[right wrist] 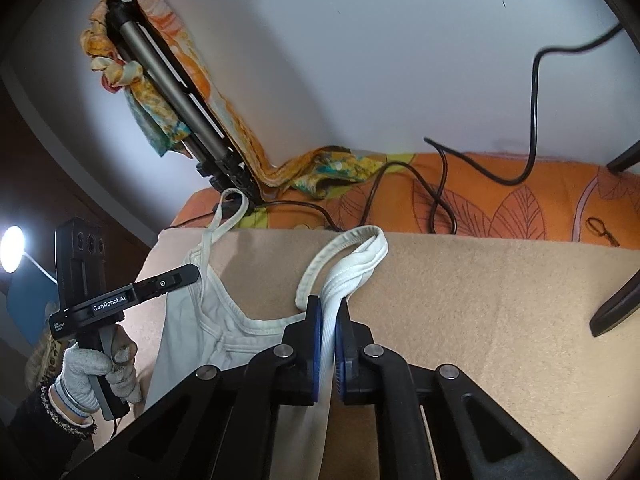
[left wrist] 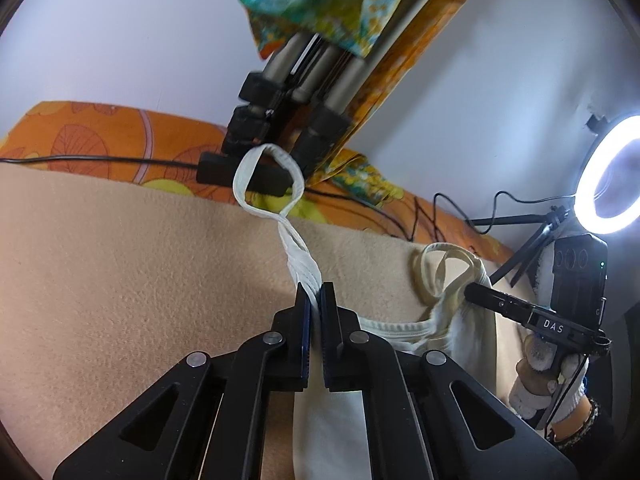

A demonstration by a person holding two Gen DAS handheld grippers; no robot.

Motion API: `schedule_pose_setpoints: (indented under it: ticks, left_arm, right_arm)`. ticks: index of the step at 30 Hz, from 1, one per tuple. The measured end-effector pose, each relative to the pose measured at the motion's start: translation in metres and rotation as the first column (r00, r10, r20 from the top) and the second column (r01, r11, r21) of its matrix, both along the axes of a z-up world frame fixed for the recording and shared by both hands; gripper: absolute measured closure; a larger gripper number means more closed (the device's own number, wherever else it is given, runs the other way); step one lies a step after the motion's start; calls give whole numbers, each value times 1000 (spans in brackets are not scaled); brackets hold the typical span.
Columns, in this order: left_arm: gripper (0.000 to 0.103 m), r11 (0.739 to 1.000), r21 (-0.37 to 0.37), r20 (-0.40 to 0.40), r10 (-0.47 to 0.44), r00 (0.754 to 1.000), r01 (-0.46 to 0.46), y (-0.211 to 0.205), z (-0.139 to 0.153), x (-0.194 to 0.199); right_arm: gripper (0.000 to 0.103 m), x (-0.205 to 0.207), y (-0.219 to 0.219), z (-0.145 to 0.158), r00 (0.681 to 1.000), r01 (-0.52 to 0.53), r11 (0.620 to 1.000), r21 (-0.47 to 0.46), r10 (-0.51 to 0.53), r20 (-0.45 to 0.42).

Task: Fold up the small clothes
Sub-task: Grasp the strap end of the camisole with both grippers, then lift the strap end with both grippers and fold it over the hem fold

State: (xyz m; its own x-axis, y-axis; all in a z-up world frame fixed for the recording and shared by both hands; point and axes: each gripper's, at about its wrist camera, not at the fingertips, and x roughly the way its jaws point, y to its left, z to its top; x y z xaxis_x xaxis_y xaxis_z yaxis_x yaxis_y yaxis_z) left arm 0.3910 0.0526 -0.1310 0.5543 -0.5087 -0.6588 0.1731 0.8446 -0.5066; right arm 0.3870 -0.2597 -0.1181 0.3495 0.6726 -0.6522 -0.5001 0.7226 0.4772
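- Left gripper (left wrist: 316,300): fingers clamped on a strap of the white top (left wrist: 460,324).
- Right gripper (right wrist: 329,314): fingers clamped on the other strap, over the beige blanket (right wrist: 480,300).

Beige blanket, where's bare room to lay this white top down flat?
The beige blanket is bare right of the right claw, up to the orange sheet, and left of the left claw. Crowded: the far edge, with cables and a tripod. Both claws grip the white top.
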Motion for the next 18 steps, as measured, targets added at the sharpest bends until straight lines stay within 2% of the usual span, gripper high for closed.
schedule_pose_setpoints:
  ticks: [6,13,18]
  left_arm:
    - [101,999,-44,47,-11,999,13,5,22,-17]
    - [101,999,-30,96,-33,995,36,1,51,-46]
    - [101,998,-38,118,-35,992,40,3,71,-75]
  right_arm:
    - [100,-14,-4,24,999,-4,1000,16,3,48]
    - [100,-41,-13,57,994,-15,999,32,12,106]
    - [100,-74,-19,81,988,-39,999,17,36,153]
